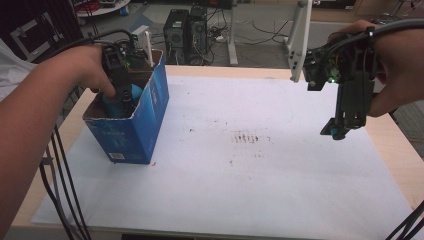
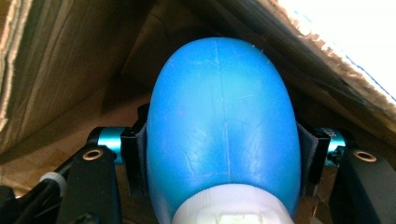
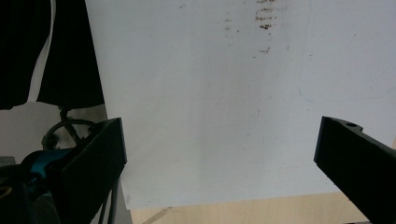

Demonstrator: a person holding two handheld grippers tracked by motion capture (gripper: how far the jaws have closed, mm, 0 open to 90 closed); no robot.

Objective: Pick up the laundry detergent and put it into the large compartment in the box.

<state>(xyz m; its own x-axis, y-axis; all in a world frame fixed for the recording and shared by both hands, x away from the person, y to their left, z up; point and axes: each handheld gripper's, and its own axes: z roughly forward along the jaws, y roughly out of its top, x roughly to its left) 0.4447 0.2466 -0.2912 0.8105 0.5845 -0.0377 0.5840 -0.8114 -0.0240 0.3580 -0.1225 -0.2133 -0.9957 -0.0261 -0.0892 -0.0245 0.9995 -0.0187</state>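
Blue bottle (image 2: 224,135) between left hand-held gripper's (image 2: 224,154) jaws

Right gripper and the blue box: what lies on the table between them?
Nothing stands there. In the high view, between the blue box and the right gripper lies bare white sheet with a patch of brown smudges.

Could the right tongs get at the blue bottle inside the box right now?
Probably not: the blue bottle sits deep in the blue box, with the left tongs shut on it, filling the opening. The right tongs hover open across the table.
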